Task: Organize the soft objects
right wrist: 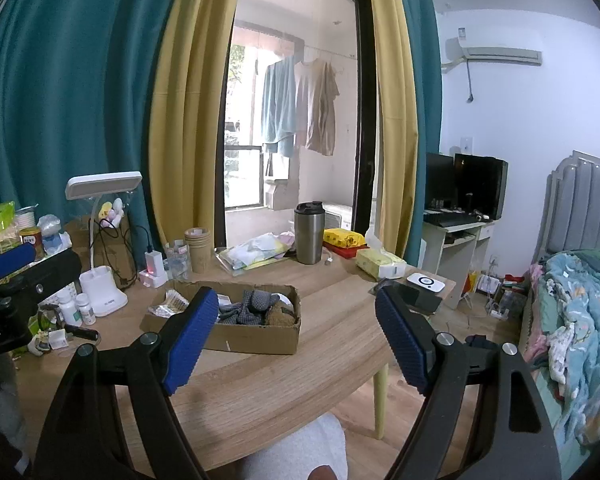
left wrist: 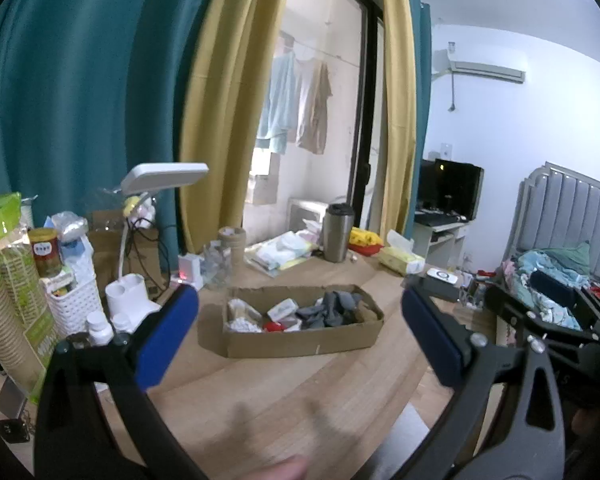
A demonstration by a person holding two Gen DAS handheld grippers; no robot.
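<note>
- Left gripper, seen from its own wrist camera: its two blue-padded fingers are spread wide apart, with nothing between them. It hangs above the wooden table.
- Right gripper, seen from its own camera: its blue-padded fingers are likewise spread wide and hold nothing. It also hangs above the table, near the front edge.
- Straight ahead of both grippers, a shallow cardboard box lies on the table. Inside it are a heap of grey socks toward the right end, a small white packet in the middle, something red beside it, and pale crumpled items at the left end.
- Behind the box stand a steel travel mug, a stack of paper cups, a flat plastic-wrapped bundle of pale fabric and a yellow tissue pack.
- To the left of the box are a white desk lamp, white pill bottles and a white basket.
- On the far right, a bed carries a rumpled blue patterned blanket.
</note>
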